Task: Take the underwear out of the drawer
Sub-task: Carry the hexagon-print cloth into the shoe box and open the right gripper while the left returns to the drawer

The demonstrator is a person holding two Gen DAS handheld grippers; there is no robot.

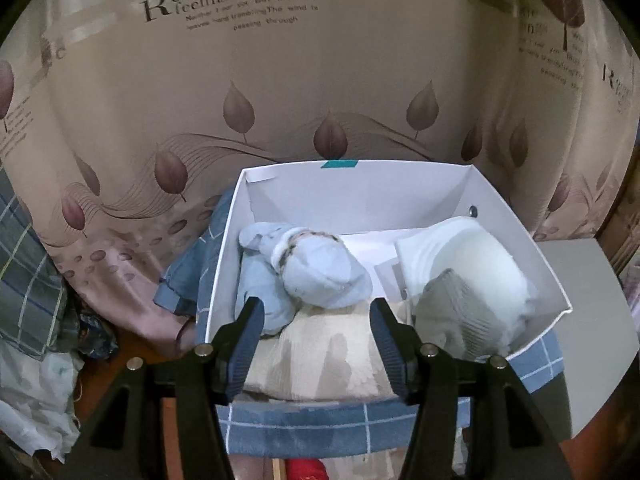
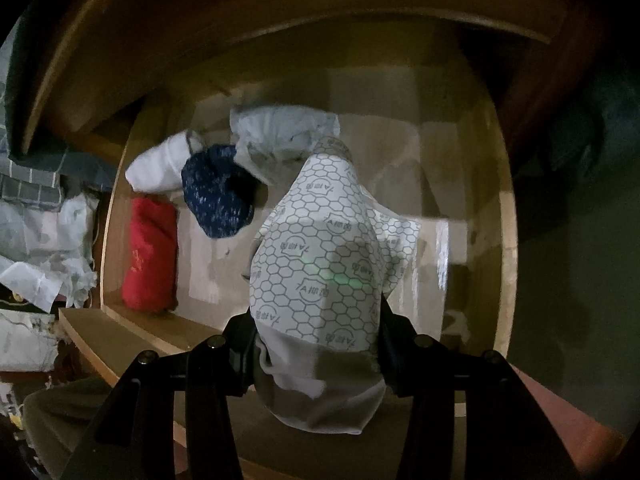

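Right hand-held gripper: clamped on the honeycomb-print underwear, which hangs between its fingers above the wooden drawer.
Left hand-held gripper: jaws apart, gripping nothing, poised over the white box.
Drawer contents: red roll at 9 o'clock, navy speckled bundle and white roll at 10 o'clock, a pale grey garment at 12 o'clock, somewhat blurred.
Box contents: light blue socks at left, white padded item and grey knit piece at right, beige folded cloth at 6 o'clock.
Behind box: leaf-print curtain.
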